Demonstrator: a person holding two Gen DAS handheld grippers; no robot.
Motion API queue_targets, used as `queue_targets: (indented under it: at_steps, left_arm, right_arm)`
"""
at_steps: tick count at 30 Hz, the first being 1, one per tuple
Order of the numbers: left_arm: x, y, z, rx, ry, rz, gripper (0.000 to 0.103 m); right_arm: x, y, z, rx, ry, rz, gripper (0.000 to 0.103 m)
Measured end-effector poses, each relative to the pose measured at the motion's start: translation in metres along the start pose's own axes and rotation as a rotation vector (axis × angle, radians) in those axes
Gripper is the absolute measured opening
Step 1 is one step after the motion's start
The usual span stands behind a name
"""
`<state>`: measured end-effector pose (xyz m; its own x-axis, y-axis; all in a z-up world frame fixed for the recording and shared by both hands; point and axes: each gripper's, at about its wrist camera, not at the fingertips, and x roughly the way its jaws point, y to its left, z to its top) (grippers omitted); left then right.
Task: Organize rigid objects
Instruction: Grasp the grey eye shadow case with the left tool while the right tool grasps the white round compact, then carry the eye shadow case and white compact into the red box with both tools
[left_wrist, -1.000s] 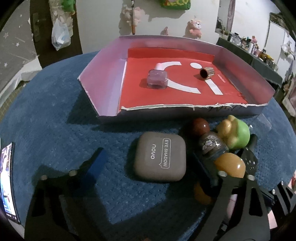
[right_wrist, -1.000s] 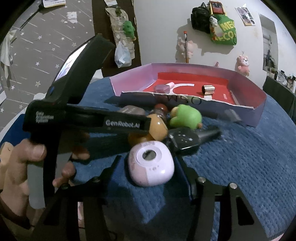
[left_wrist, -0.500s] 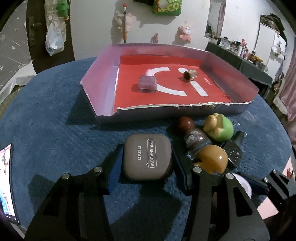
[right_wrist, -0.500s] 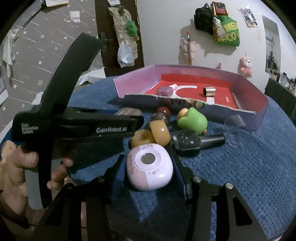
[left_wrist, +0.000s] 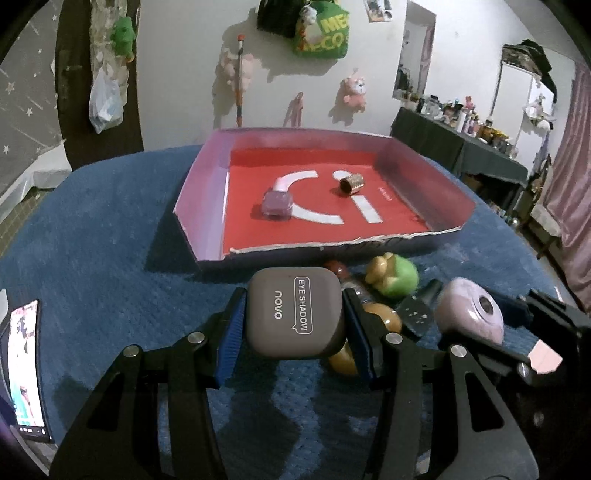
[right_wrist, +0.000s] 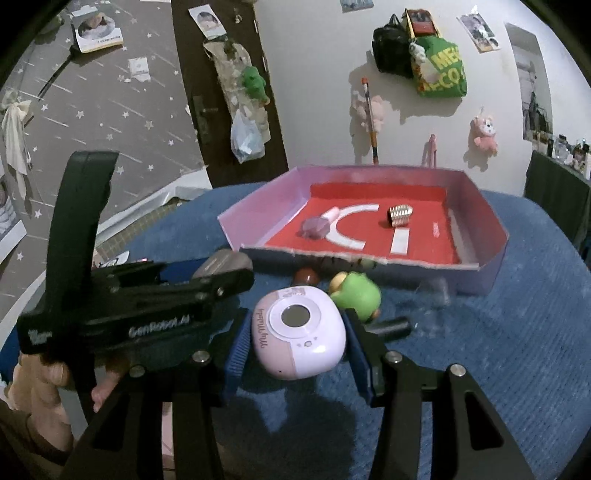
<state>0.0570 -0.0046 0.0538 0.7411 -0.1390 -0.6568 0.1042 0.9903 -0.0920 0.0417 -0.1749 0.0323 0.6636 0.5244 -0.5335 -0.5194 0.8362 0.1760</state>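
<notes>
Eyeshadow case (left_wrist: 293, 312) between left hand-held gripper (left_wrist: 293, 332) pads

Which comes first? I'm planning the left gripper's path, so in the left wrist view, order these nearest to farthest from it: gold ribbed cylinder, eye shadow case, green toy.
1. eye shadow case: held between the left gripper fingers.
2. green toy: on the blue cloth, ahead to the right, just outside the tray.
3. gold ribbed cylinder: inside the tray, toward the back.
</notes>
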Motion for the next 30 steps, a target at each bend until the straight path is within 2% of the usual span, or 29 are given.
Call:
queue_targets:
  at_steps: [16,30]
  left_arm:
    - [0.001,0.0,0.006,0.002,-0.008,-0.026,0.049]
    - [0.015,-0.006,0.025,0.023,0.004,-0.063,0.049]
  right_arm:
    - [0.005,-0.006,0.013,-0.003,-0.004,0.002,0.052]
    - [0.016,-0.026,0.03,0.02,0.02,0.0,0.052]
